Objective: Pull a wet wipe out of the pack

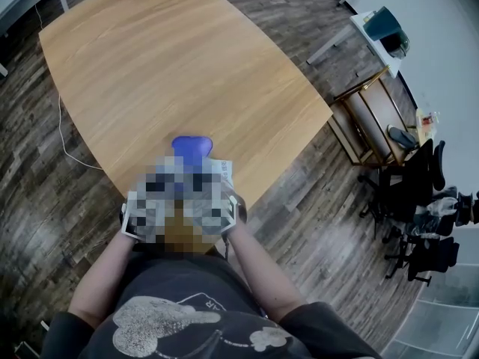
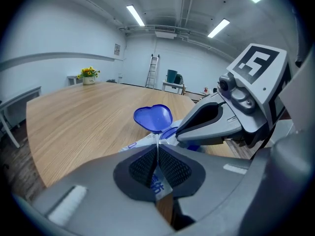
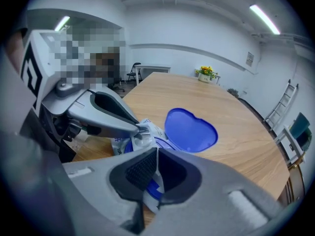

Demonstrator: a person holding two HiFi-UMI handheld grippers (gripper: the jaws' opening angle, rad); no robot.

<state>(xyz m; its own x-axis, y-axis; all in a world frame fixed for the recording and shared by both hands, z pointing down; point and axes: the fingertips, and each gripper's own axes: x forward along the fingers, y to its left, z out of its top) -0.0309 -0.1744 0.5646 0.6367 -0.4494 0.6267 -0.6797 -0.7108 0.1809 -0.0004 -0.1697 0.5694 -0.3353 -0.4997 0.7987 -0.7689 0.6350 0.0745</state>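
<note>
Where the desk (image 1: 187, 66) ends nearest the person, the left gripper (image 2: 158, 154) is clenched on the wrapper of the wet wipe pack (image 1: 222, 172) laid there, and the right gripper (image 3: 156, 156) is clamped on a thin white wipe (image 3: 150, 199) at the pack's opening, beside its upturned blue lid (image 3: 191, 131).

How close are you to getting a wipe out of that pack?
Done: the blue lid is flipped open. In hand: the left tongs are shut on the edge of the pack, holding it on the table. The right tongs are shut at the opening on a white bit that looks like the wipe. Left: pulling it out; no wipe is free of the pack yet.
</note>
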